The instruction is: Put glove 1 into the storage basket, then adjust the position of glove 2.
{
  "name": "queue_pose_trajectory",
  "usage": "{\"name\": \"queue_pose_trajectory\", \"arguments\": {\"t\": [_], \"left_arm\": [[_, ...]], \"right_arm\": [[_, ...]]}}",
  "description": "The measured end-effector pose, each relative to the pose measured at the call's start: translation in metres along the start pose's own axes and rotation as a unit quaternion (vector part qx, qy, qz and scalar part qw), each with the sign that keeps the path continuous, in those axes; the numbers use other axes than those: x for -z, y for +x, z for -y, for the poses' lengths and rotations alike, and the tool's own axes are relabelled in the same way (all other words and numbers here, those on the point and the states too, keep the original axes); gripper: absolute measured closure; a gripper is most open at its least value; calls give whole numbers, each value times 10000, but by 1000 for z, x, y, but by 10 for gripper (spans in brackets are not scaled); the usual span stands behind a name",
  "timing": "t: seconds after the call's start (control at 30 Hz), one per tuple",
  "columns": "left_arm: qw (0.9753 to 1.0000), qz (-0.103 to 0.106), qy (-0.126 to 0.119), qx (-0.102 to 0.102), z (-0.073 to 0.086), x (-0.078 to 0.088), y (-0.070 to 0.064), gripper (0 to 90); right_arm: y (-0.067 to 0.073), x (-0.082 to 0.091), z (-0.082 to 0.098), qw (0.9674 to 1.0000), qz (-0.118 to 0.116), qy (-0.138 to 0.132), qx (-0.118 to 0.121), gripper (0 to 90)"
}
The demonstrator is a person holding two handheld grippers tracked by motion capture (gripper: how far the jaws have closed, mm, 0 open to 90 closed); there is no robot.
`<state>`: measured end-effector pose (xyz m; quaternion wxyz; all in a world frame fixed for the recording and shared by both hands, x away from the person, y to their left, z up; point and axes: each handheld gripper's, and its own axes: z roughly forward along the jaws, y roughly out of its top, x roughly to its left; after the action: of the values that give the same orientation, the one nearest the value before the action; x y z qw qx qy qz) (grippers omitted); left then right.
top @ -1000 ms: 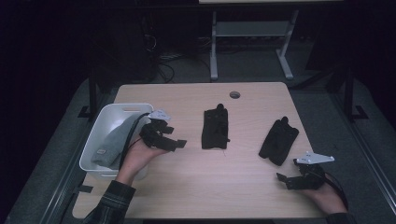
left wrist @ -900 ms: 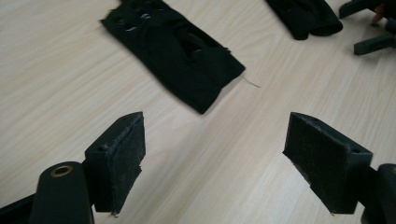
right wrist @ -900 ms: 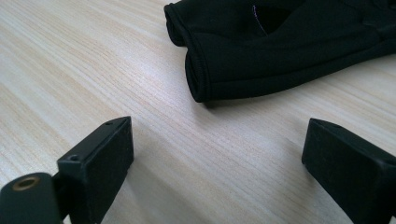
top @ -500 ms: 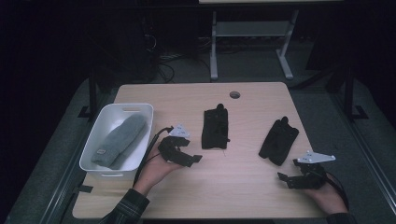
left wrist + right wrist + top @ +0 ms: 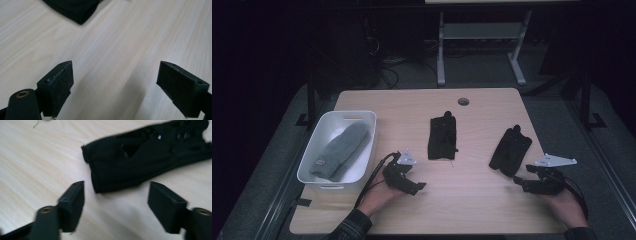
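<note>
The left tongs point(image 5: 416, 186) are released, the two jaws stand wide apart over bare wood in the left gripper view, and they hold nothing. They rest low on the counter point(image 5: 482, 215) near its front edge, just to the right of the white bin point(image 5: 323, 176) in which a grey mitten point(image 5: 341, 150) lies. From these tongs the middle black glove point(image 5: 442, 138) lies forward and a little to the right, near but not touching; its cuff end point(image 5: 75, 10) shows at the top of the left gripper view. The long axis of this glove runs from the front edge toward the back edge of the counter, so its near short end faces the tongs. The right tongs point(image 5: 523, 185) are released too and grasp nothing, near the front right corner. The right black glove point(image 5: 510, 150) lies just ahead of them, tilted, its long axis going from front-left to back-right; in the right gripper view its open cuff point(image 5: 100, 170) points between the jaws. I judge that each hand is nearer to its own glove, and the right one is closer to a grasp, since it needs only a short push forward.
</note>
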<state>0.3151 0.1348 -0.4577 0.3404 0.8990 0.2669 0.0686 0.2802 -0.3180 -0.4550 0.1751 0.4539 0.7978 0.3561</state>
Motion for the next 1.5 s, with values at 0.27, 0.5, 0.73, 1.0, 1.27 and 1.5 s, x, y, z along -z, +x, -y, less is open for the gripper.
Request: {"name": "queue_pose_trajectory", "arguments": {"t": [0.27,0.5,0.73,1.0,1.27,1.5], "left_arm": [[9999,32,72,-129,9,-4,0,122],[9991,-53,-96,-401,17,-3,-1,122],[9984,-52,-399,-392,25,-3,0,123],[9983,-64,-452,-362,27,-3,0,124],[9984,-63,-447,-345,27,-3,0,124],[9984,-60,-450,-345,27,-3,0,124]], "right_arm": [[-6,-11,-32,9998,-103,-167,87,747],[-9,-24,-52,9997,-168,-137,86,900],[-11,-52,-75,9998,-139,-109,112,900],[-22,-77,-79,10000,-20,92,-8,900],[-23,-89,-69,9991,-16,430,62,900],[-11,-84,-64,9988,-238,428,80,900]]}}
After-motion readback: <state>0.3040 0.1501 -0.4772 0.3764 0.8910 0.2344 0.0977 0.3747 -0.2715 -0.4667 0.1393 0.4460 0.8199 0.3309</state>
